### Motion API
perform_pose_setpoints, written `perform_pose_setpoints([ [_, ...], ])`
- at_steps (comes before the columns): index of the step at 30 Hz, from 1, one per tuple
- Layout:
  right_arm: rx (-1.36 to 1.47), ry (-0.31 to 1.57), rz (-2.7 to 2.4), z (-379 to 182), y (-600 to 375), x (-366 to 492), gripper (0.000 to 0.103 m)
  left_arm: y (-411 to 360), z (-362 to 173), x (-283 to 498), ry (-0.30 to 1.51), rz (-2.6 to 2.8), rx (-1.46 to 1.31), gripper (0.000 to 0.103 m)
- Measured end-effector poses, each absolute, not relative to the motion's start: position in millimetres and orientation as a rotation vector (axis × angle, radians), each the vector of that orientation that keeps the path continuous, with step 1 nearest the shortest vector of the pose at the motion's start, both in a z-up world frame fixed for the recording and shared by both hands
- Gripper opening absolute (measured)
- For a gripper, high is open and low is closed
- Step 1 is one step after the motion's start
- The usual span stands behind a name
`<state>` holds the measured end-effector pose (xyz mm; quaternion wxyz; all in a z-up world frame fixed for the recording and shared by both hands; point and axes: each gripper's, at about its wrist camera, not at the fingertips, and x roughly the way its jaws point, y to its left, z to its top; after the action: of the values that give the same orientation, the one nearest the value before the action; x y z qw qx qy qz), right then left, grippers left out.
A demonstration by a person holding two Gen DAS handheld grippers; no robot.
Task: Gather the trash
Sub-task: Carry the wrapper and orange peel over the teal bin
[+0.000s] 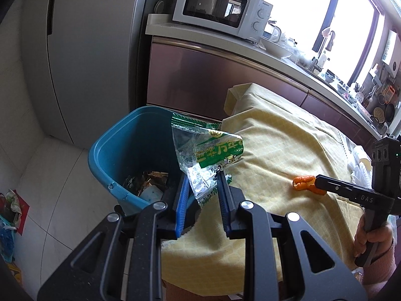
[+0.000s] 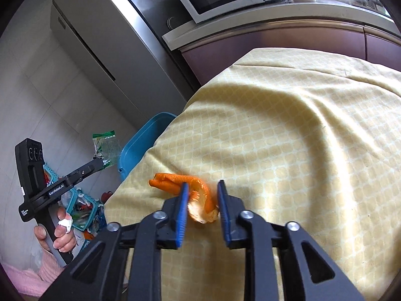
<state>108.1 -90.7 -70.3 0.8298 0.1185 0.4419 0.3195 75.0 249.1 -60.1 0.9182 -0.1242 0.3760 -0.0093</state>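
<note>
Two pieces of trash in play. Left gripper (image 1: 201,178) pinching a clear green wrapper (image 1: 208,150) over the near rim of the blue bin (image 1: 117,148) beside the table's corner. Right gripper (image 2: 203,188) slightly open around an orange peel (image 2: 183,183) on the yellow tablecloth (image 2: 288,138), fingers not pressing. Could drop the light wrapper outside the rim; could snag cloth under the peel.

"DAS" marks the right tool (image 1: 316,181); "GenRobot.AI" marks the left tool (image 2: 101,163).

Grey fridge (image 1: 82,57), white microwave (image 1: 220,7), bright window (image 1: 300,7), tiled floor (image 1: 55,175)
</note>
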Motion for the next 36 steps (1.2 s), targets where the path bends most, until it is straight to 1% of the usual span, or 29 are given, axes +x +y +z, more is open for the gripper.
perform_pose_setpoints([
  [2,0.241,0.923,0.681,-67,-89,107,0.008,251,-61,74,0.773,-0.016,-0.258,0.023],
  [6,0.248,0.888,0.695,-55,-90,103,0.006,255,-62,73,0.770,-0.007,-0.261,0.023],
  [7,0.254,0.879,0.700,-52,-89,103,0.003,256,-62,73,0.769,-0.003,-0.261,0.023],
  [25,0.261,0.770,0.846,-3,-43,119,0.002,273,-69,76,0.777,0.048,-0.261,0.023],
  [36,0.237,0.778,0.926,4,9,140,0.002,284,-78,86,0.796,0.074,-0.259,0.023],
])
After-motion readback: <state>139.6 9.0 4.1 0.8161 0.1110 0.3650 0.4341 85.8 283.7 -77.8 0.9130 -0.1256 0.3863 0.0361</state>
